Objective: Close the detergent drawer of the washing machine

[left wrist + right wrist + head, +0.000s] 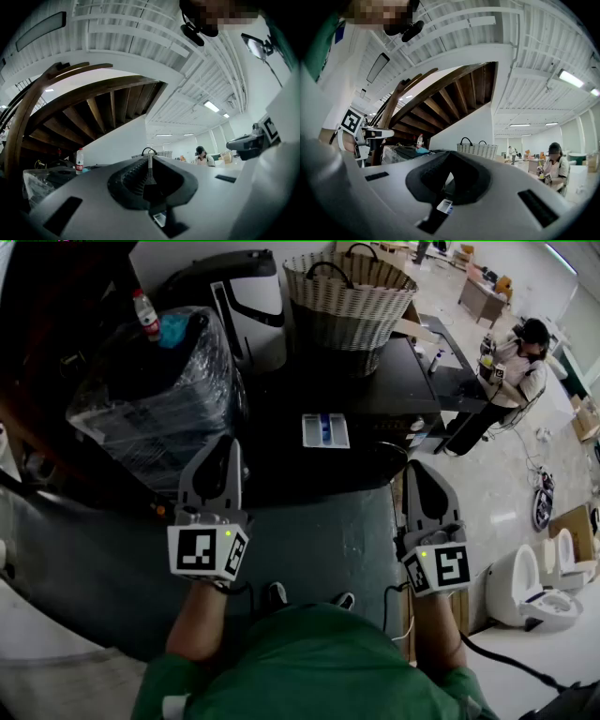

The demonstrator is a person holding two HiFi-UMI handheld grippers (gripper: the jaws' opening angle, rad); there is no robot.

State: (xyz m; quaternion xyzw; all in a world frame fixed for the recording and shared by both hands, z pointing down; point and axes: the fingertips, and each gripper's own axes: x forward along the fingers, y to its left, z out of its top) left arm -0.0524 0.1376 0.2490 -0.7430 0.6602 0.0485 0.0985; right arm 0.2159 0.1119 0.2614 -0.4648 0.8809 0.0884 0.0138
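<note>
The detergent drawer [325,430] stands pulled out from the front of the dark washing machine [309,390], its white and blue compartments showing. My left gripper [228,442] hangs shut and empty left of and below the drawer, apart from it. My right gripper [415,465] is shut and empty too, at the drawer's lower right, also clear of it. In the left gripper view the ribbed pads [140,176] meet, and the drawer [159,218] peeks through below them. In the right gripper view the drawer [444,206] shows small under the joined jaws.
A wicker basket [349,292] sits on the machine's top at the back. A plastic-wrapped bundle [159,399] with a bottle [145,313] stands to the left. A person [511,371] is at a desk to the right, and white toilets [539,582] stand on the floor.
</note>
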